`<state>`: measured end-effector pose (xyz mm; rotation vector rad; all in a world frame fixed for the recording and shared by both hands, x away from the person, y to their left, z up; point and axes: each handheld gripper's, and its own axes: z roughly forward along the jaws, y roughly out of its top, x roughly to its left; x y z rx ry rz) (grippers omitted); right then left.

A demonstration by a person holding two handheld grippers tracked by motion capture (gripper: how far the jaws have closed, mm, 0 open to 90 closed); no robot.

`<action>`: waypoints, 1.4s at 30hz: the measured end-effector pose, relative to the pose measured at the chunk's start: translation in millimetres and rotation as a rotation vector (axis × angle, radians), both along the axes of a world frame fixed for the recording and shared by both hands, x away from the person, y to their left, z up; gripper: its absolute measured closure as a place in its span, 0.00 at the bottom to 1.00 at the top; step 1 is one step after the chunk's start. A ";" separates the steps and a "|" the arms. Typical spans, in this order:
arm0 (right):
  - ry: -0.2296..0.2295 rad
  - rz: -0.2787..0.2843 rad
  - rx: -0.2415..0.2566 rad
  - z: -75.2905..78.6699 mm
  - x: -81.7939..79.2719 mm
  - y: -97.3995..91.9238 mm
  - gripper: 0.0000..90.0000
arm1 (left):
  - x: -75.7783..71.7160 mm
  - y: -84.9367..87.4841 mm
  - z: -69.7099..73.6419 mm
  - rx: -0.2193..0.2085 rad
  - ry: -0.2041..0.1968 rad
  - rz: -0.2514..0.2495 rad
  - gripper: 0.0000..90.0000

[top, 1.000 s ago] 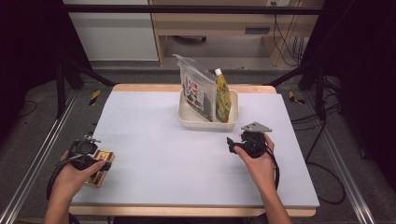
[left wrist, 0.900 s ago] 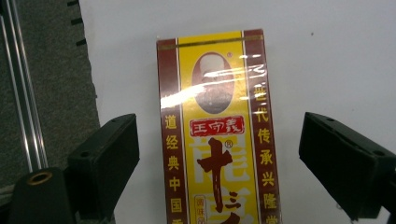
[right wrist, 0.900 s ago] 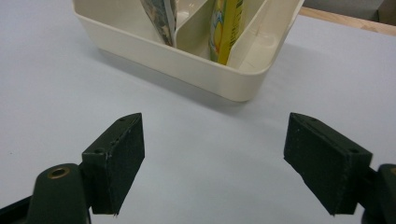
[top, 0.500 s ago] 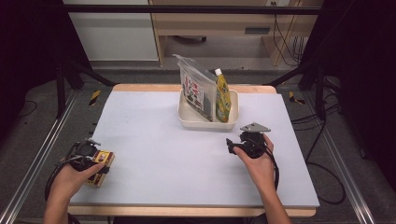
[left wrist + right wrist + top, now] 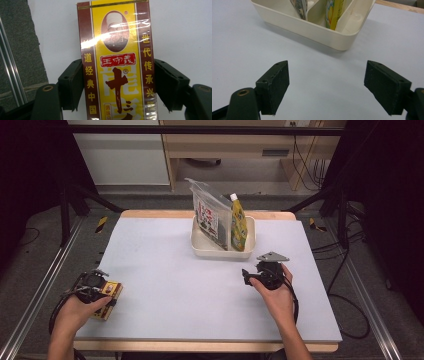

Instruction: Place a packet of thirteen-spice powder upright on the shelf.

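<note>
High view put the left gripper (image 5: 102,292) at about eight o'clock on the desk (image 5: 165,270), near its left edge, over a yellow box (image 5: 111,292) that lay flat on the grey mat. Left gripper view showed that box (image 5: 117,62) lying between the two black jaws, which had just been closing; each pad stood against, or just beside, a long side of the box, and I could not tell whether they pressed on it.

At twelve o'clock, toward the far edge, a cream tray (image 5: 200,247) held a clear pouch (image 5: 210,217) upright in its left compartment and a yellow pouch (image 5: 238,222) with a white cap in its right one.

At four o'clock from the tray, well apart from the box, the right gripper (image 5: 247,276) rested in the person's hand, pointing left. Right gripper view showed its jaws wide open with bare mat between them, and the tray (image 5: 317,32) near ahead.
</note>
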<state>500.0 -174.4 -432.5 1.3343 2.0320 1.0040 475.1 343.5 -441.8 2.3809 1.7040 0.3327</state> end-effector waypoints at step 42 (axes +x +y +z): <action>0.013 0.102 0.123 4.6 -1.4 21.5 0.39 | 31.3 -172.7 36.9 0.024 -0.343 -0.673 0.36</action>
